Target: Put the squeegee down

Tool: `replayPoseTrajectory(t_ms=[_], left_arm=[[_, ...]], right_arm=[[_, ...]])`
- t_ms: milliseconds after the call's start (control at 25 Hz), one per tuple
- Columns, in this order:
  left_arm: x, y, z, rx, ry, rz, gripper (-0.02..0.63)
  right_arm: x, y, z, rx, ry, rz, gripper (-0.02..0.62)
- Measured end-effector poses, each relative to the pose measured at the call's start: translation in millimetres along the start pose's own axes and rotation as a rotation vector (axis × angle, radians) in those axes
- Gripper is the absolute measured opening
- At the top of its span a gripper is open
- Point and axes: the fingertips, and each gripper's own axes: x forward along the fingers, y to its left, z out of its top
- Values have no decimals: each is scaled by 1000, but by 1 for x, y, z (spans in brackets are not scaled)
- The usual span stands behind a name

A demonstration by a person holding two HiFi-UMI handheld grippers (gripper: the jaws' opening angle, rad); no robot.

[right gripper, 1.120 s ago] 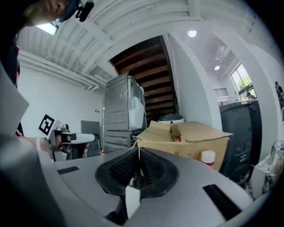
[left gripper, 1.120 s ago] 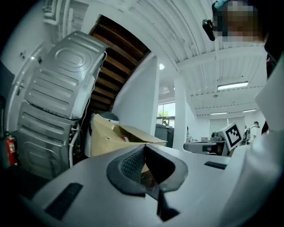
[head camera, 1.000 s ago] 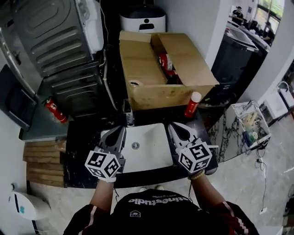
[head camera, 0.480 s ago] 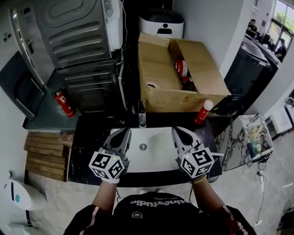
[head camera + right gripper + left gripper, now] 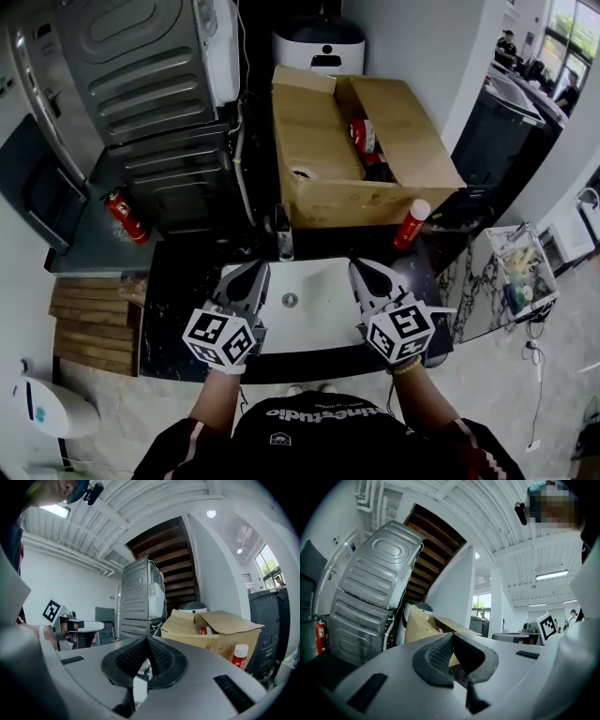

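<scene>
Squeegee cannot be made out in any view, neither in a claw nor on the dark counter (image 5: 183, 309). From the left, a red fire extinguisher (image 5: 125, 217) stands beside the grey appliance (image 5: 141, 75), then the left gripper (image 5: 256, 269) and right gripper (image 5: 357, 268), both clenched on nothing, hover over the white sink (image 5: 314, 314) facing the tap (image 5: 283, 242). Behind the tap an open cardboard box (image 5: 319, 202) blocks the back, with a red can (image 5: 410, 223) at its right front corner.

shirt (image 5: 323, 412) — upside-down white print, perhaps "…inestudio" | rest of scene — no legible text
</scene>
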Motion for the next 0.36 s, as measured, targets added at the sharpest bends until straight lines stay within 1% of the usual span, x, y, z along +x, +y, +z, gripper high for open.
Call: replayPoseTrajectory(t_ms=[360], left_arm=[[3, 0, 1, -3, 0, 0, 14]], right_arm=[[1, -4, 0, 4, 4, -2, 38]])
